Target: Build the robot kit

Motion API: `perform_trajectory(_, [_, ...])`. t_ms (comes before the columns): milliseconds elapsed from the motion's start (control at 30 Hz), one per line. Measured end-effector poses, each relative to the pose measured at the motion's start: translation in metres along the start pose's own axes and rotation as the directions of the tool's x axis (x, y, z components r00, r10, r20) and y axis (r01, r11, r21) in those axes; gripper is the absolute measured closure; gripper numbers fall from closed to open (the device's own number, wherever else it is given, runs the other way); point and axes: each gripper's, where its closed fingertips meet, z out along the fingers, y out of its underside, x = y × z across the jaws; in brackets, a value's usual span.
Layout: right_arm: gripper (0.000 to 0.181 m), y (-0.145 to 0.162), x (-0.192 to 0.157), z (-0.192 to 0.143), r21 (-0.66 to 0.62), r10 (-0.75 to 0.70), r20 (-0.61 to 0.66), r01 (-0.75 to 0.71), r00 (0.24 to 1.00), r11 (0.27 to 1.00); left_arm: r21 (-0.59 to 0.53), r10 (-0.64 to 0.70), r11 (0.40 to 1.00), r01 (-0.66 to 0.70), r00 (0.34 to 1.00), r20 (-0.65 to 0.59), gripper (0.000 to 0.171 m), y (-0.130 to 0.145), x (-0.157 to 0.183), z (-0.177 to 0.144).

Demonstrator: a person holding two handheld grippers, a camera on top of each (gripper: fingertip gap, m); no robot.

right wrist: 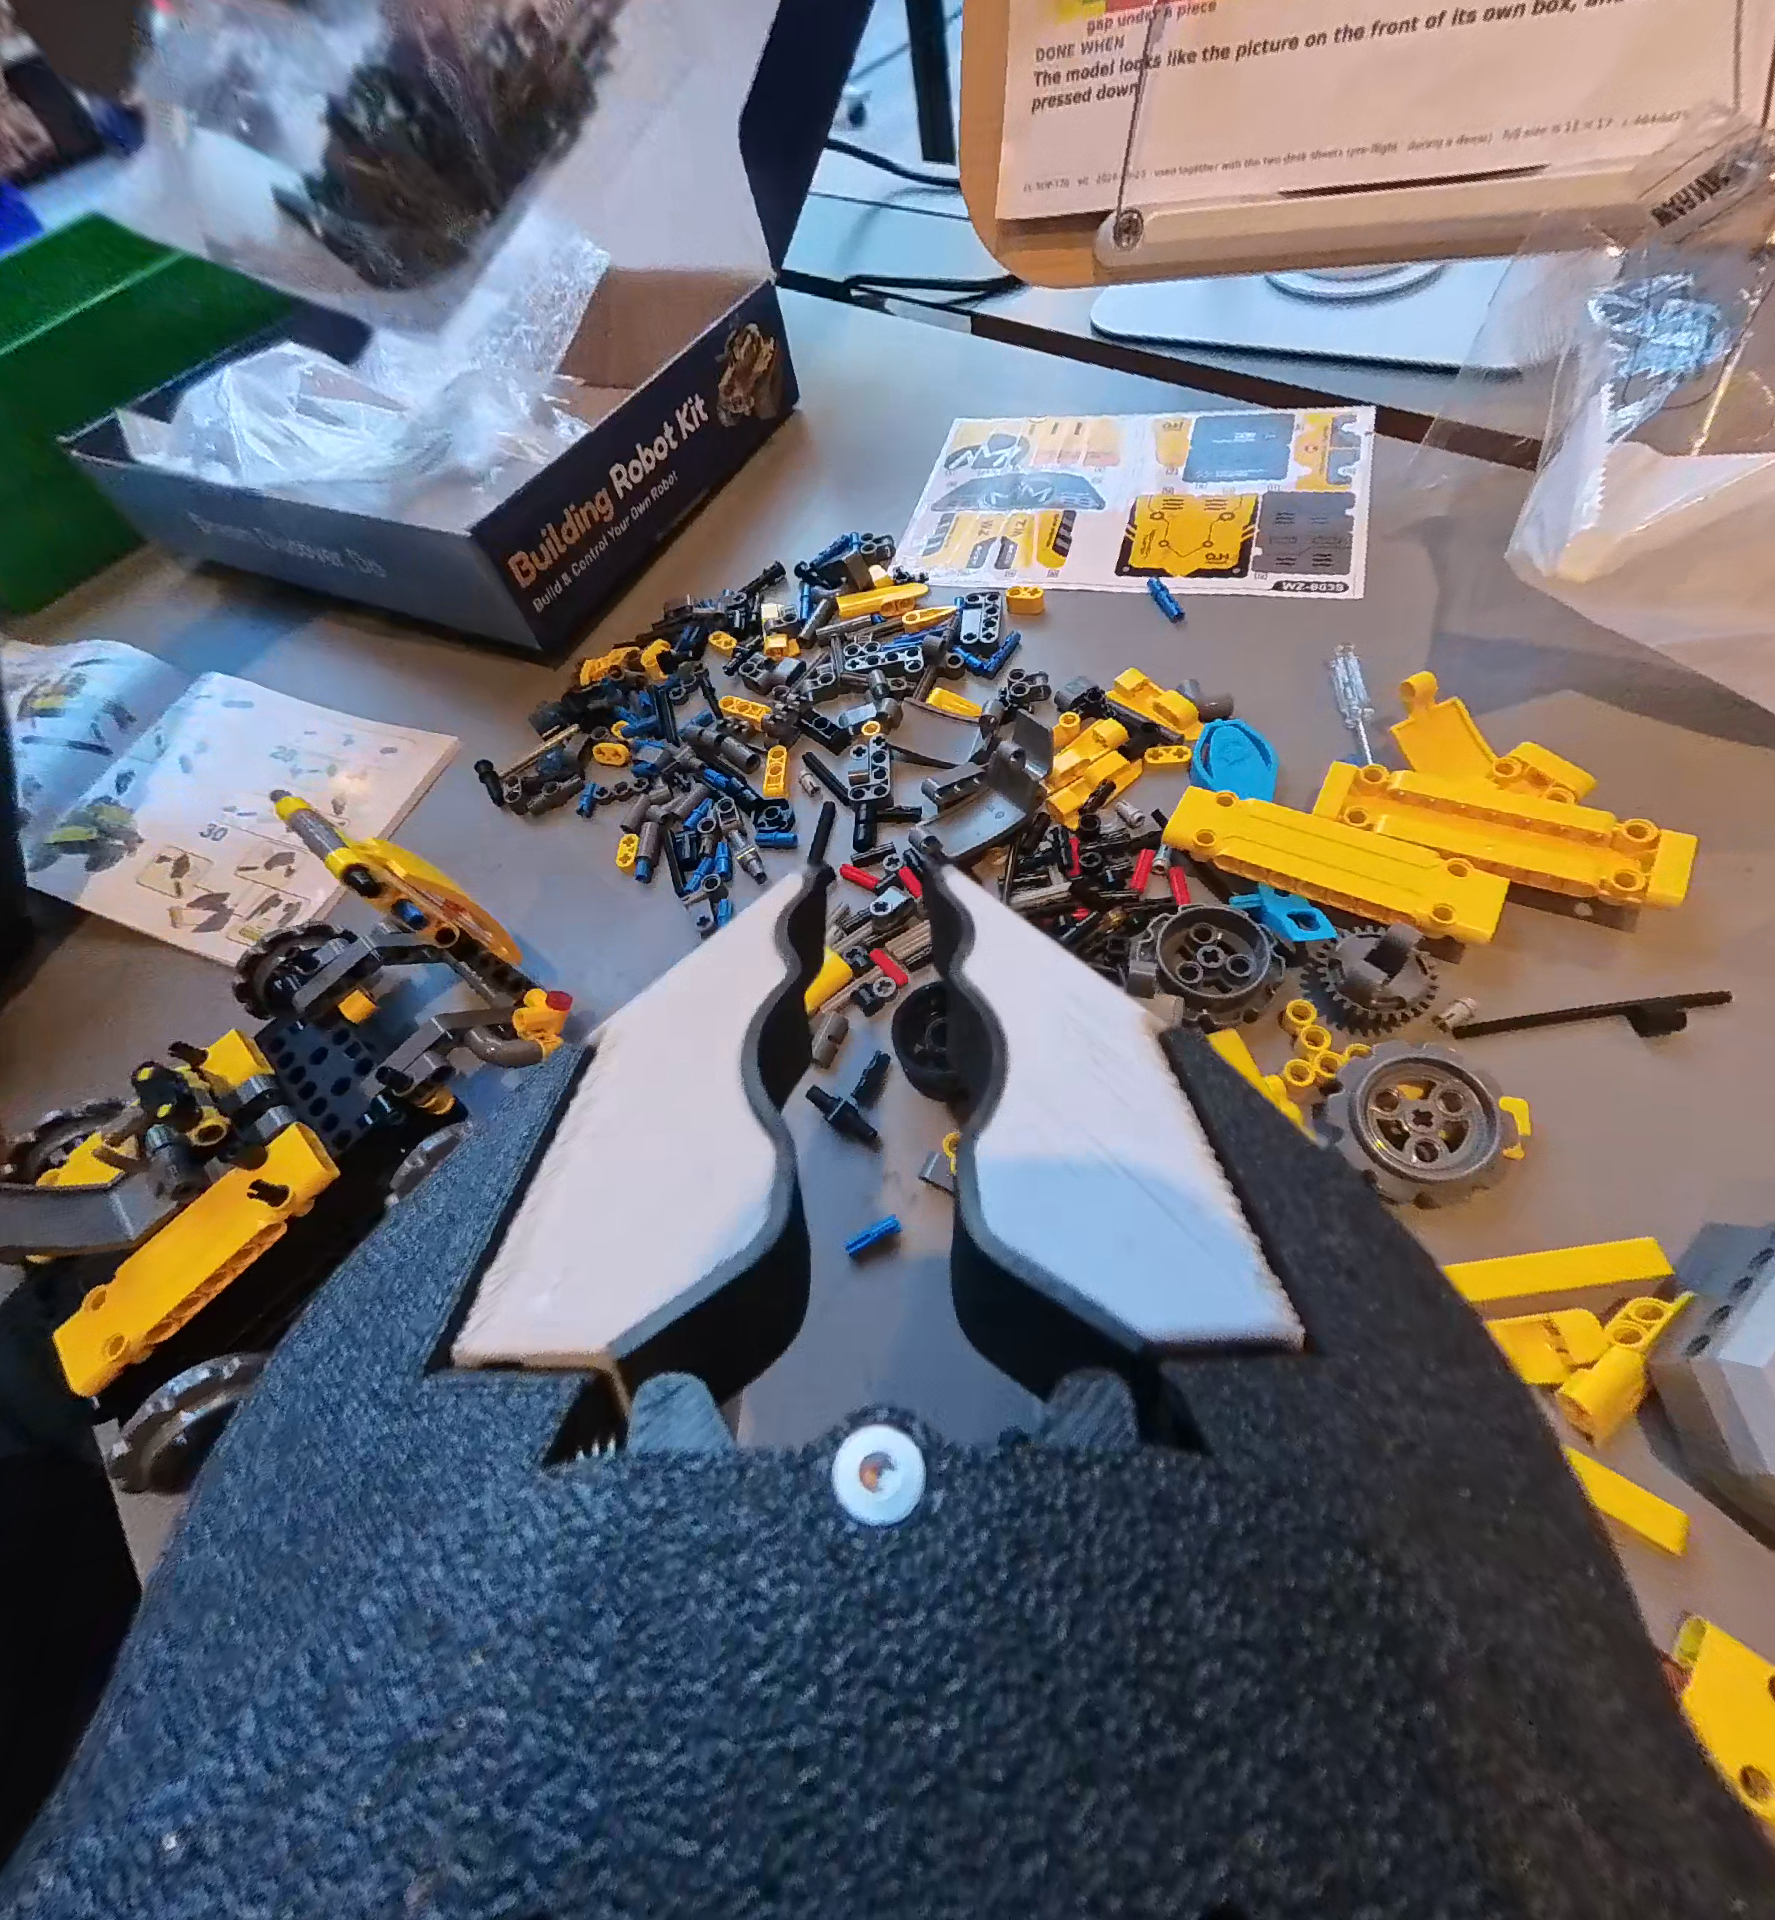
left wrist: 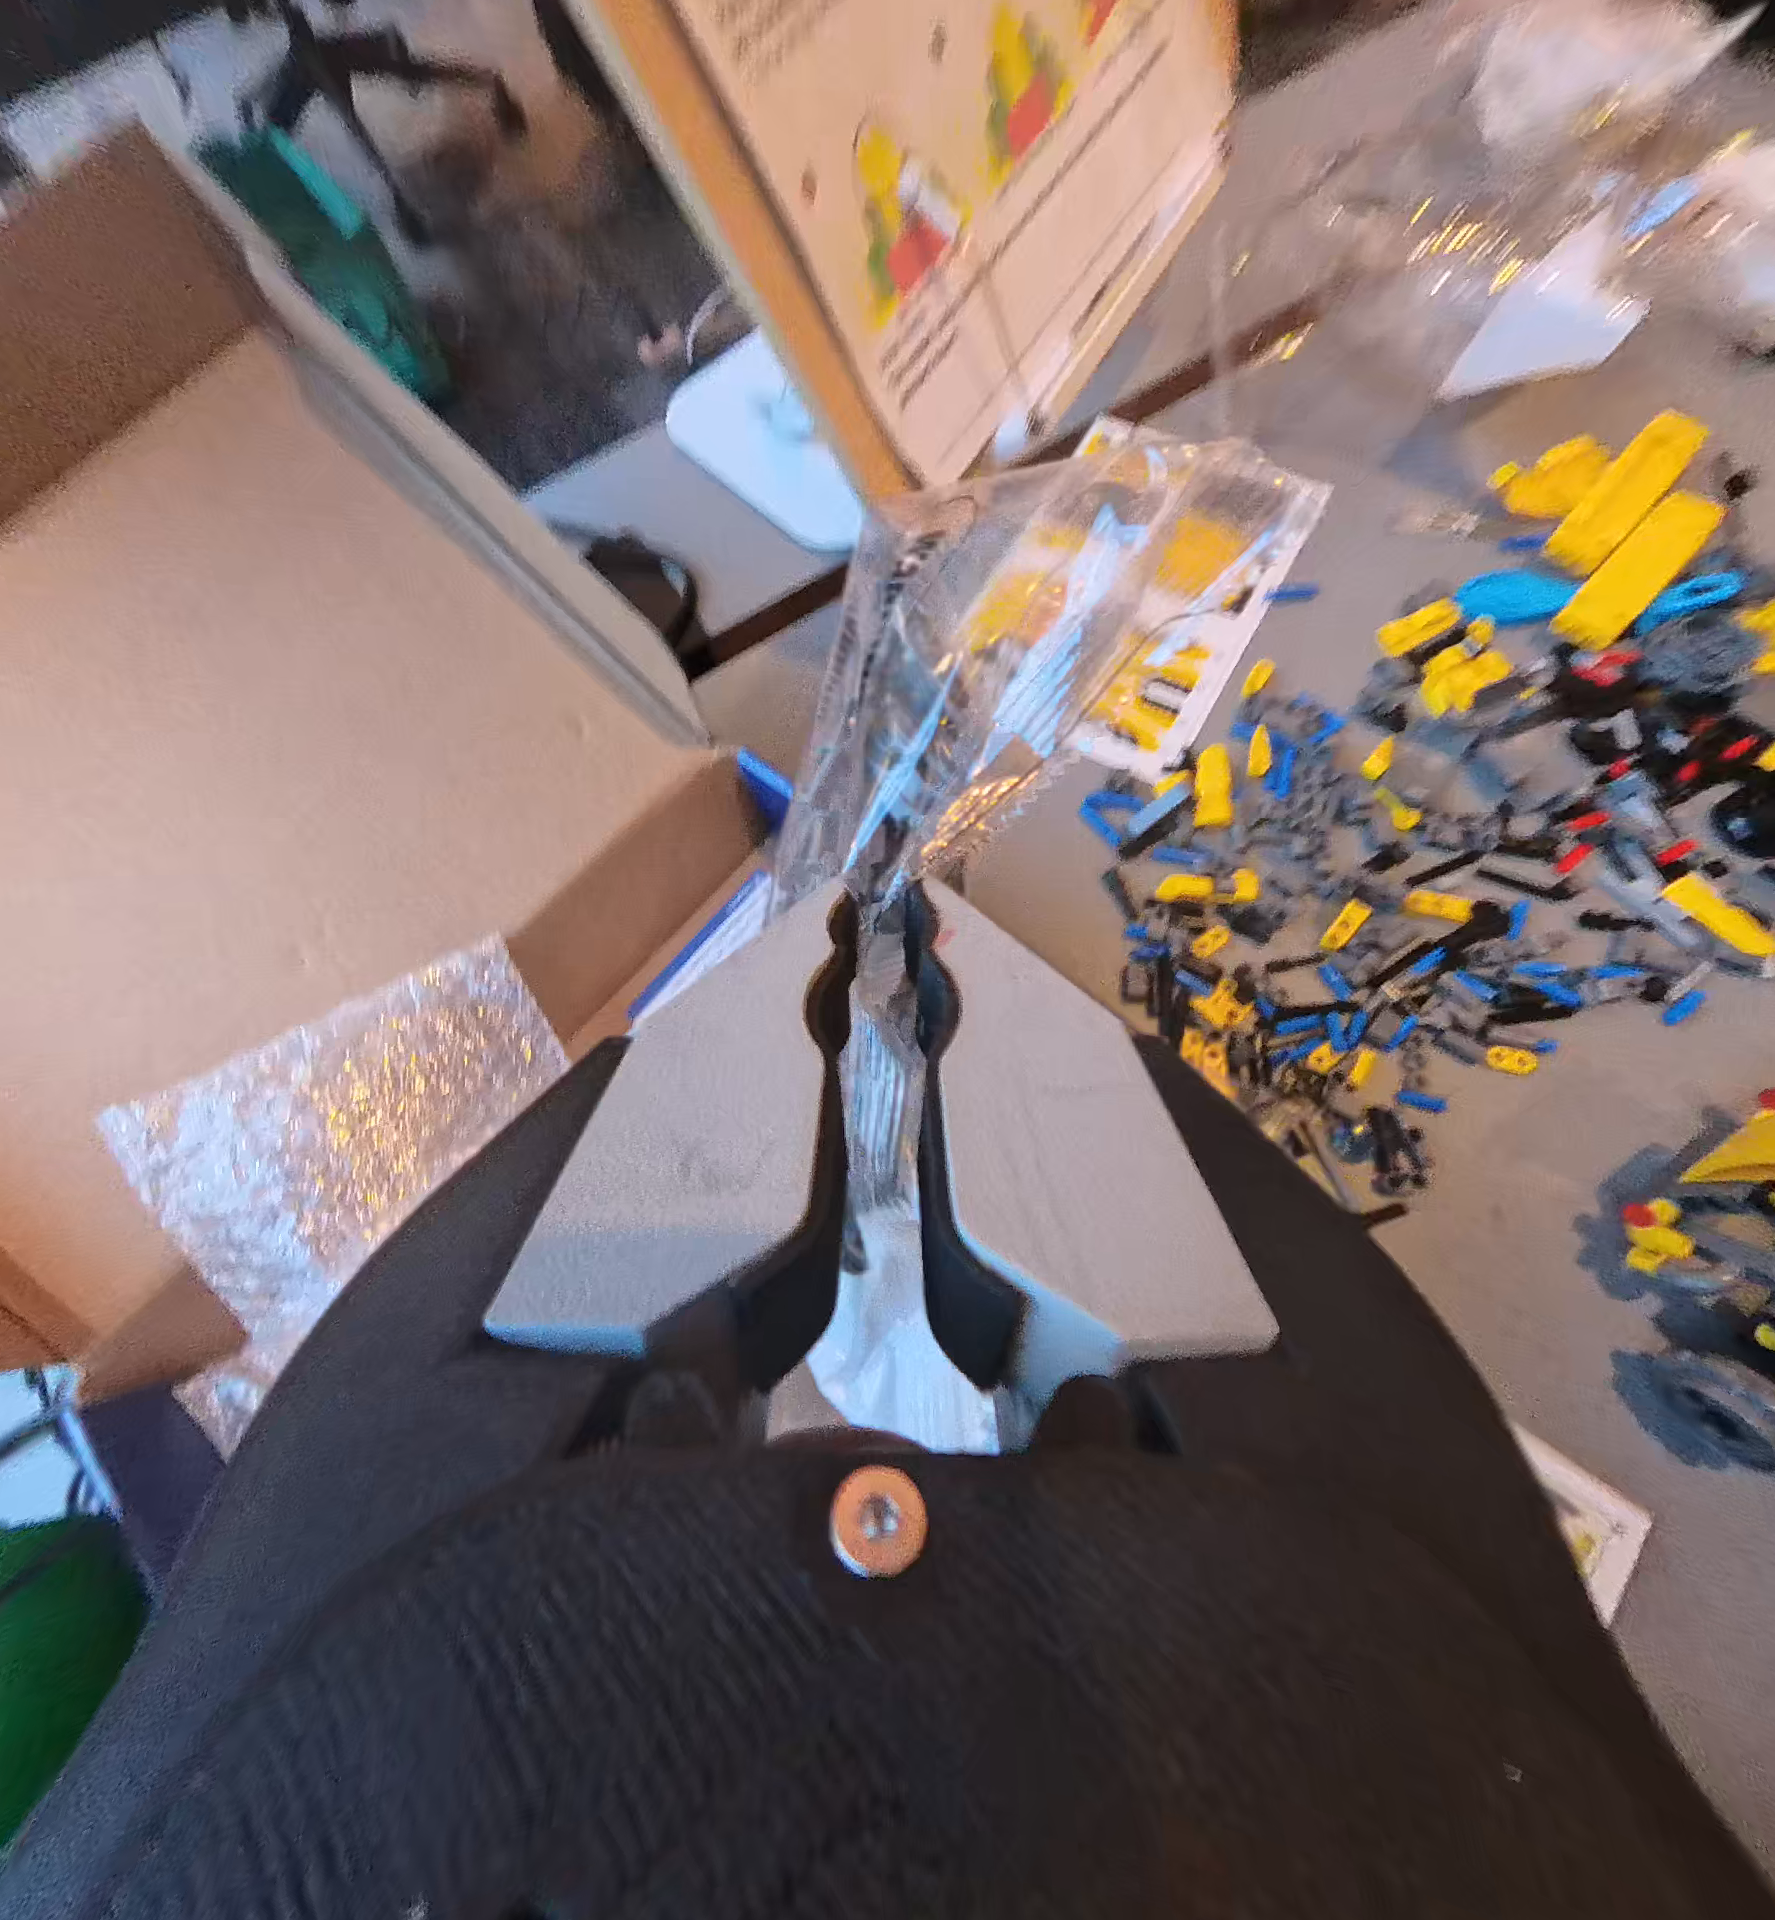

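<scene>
A clear plastic bag (left wrist: 1018, 665) was up in the air by a big cardboard box (left wrist: 239, 644), pinched in the left gripper (left wrist: 883, 914). The right gripper (right wrist: 867, 894) hung over the pile of small bricks (right wrist: 810, 727) on the table (right wrist: 1641, 1049), jaws a little apart and empty.

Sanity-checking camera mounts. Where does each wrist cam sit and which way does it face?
Left wrist view: on the left claw, looking forward and down past a clear plastic bag pinched in its jaws, cardboard box to the left.
Right wrist view: on the right claw, jaws apart, tilted down at the loose parts pile.
Shared: that pile, the sticker sheet, the half-built yellow model.
</scene>
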Motion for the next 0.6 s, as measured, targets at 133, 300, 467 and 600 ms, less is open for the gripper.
perform_trajectory(133, [0.163,0.002,0.002,-0.001,-0.01,-0.007,0.002,0.007,1.0,1.0,0.155,0.019,0.988,-0.018,1.0,-0.007,0.168,-0.03,0.009,-0.019])
perform_trajectory(300, [0.159,-0.004,-0.009,-0.003,0.013,-0.01,0.058,0.009,0.998,1.0,0.41,0.035,0.911,0.049,0.98,-0.195,0.169,-0.067,0.03,-0.044])
perform_trajectory(467, [0.159,-0.02,-0.06,-0.008,0.097,-0.112,0.277,0.089,0.954,0.991,0.554,0.158,0.811,0.191,0.84,-0.52,0.171,-0.088,0.075,-0.086])
perform_trajectory(600, [0.149,-0.044,-0.086,-0.005,0.144,-0.212,0.317,0.174,0.924,0.974,0.55,0.217,0.789,0.272,0.715,-0.665,0.171,-0.099,0.105,-0.096])
